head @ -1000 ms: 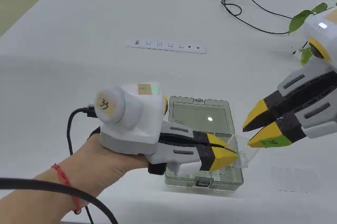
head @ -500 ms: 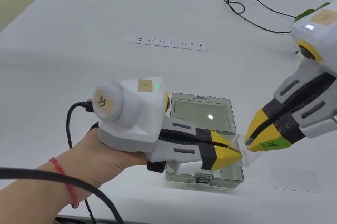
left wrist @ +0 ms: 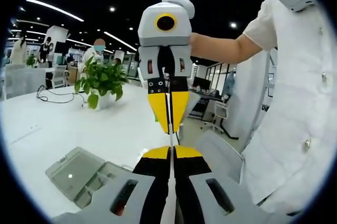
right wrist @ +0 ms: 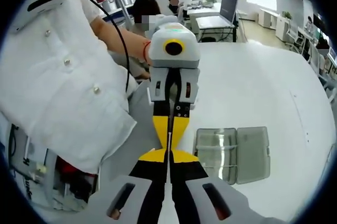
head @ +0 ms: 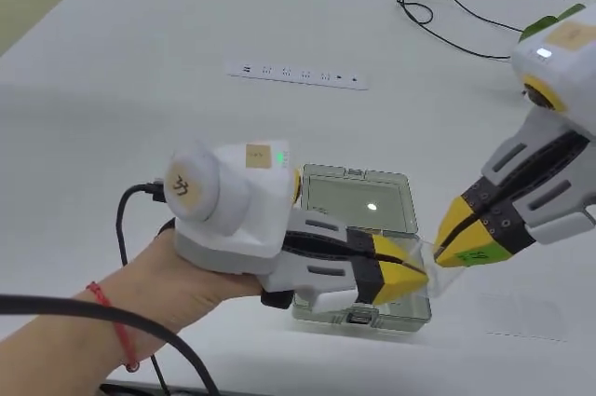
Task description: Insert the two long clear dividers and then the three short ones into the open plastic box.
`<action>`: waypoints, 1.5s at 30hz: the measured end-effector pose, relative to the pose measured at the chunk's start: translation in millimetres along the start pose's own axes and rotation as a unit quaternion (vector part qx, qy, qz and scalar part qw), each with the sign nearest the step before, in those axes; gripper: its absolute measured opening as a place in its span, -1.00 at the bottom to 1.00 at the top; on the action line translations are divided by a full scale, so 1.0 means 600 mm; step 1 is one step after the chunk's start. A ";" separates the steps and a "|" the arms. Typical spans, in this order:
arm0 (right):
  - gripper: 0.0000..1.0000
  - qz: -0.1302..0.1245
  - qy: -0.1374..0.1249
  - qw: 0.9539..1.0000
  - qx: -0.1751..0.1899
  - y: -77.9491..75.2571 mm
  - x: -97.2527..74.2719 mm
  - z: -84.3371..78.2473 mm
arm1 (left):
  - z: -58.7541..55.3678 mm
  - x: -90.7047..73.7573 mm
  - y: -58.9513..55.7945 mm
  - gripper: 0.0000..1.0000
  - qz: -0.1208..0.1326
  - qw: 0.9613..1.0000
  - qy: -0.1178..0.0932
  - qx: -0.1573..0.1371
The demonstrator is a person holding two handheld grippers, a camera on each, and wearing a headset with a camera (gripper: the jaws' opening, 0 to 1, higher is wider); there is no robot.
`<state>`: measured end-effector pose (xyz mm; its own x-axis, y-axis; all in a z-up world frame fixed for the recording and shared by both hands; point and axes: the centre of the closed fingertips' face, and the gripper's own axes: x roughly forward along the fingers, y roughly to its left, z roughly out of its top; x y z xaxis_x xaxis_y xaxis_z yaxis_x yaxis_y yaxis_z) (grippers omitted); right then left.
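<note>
The left hand-held gripper (head: 417, 272) and right hand-held gripper (head: 441, 249) both pinch one clear divider (left wrist: 170, 140), tip to tip above the right side of the open plastic box (head: 326, 312) on the bench (head: 140, 88). Uneven pull from the two could flex or twist the thin sheet, so it slips free or misses its slot.

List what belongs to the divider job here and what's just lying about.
In the job:
- divider, shut in the jaws of both the left gripper and the right gripper
- open box

Lying about:
- power strip
- cable
- plant
</note>
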<state>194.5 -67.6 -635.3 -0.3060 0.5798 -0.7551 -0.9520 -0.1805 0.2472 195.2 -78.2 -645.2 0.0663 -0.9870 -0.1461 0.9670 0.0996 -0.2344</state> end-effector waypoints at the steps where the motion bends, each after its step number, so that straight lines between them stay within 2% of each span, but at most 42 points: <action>1: -0.94 -0.001 0.000 1.000 0.000 -0.001 0.001 0.000 | -0.001 0.000 0.001 -1.00 0.001 1.000 0.000 0.001; 8: -0.94 -0.008 0.000 1.000 -0.001 -0.003 0.004 0.000 | -0.004 -0.004 0.005 -1.00 0.008 1.000 0.002 -0.002; 11: -0.94 -0.012 -0.003 1.000 -0.001 -0.004 0.003 0.002 | -0.006 -0.007 0.010 -0.92 0.015 1.000 0.005 -0.001; 18: -0.94 -0.027 -0.013 1.000 0.001 -0.016 0.000 0.009 | -0.013 -0.021 0.028 -0.63 0.039 0.999 0.008 -0.002; 22: -0.94 -0.040 -0.017 0.999 0.003 -0.027 -0.001 0.011 | -0.023 -0.033 0.040 -0.50 0.054 0.998 0.017 -0.006; 28: -0.94 -0.057 -0.022 0.998 0.006 -0.044 0.001 0.016 | -0.030 -0.052 0.059 -0.17 0.081 0.996 0.024 -0.009; 45: -0.94 -0.096 -0.029 0.995 0.024 -0.103 0.033 0.021 | -0.048 -0.100 0.097 0.36 0.130 0.991 0.040 -0.010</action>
<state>247.2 -35.2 -657.9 -0.1154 0.6443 -0.7560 -0.9911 -0.0235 0.1312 240.5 -9.7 -677.9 0.2921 -0.9147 -0.2793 0.9149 0.3524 -0.1970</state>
